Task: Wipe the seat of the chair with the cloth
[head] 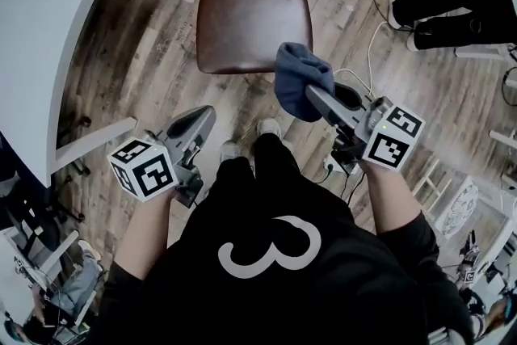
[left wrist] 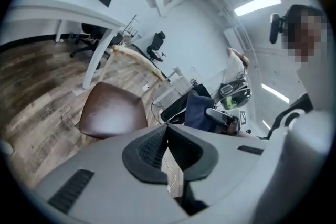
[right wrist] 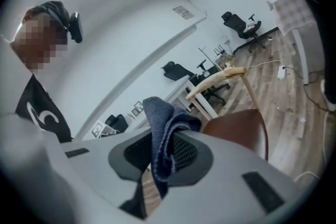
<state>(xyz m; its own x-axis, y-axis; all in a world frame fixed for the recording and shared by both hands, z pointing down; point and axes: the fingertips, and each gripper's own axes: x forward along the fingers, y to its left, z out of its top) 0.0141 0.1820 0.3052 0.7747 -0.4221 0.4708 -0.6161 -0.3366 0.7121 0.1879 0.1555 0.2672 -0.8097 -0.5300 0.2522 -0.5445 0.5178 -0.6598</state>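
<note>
Nearest me, my left gripper (head: 199,122) hung idle, its jaws pressed together on nothing. My right gripper (head: 313,95) pinched the bunched dark blue cloth (head: 297,73) by a fold, over the near edge of the glossy brown padded chair seat (head: 250,20), seemingly not touching it. I judged that narrow pinch the risk. Dragging across the seat could tug the cloth free, or the hard jaw tips might scrape the padding.
</note>
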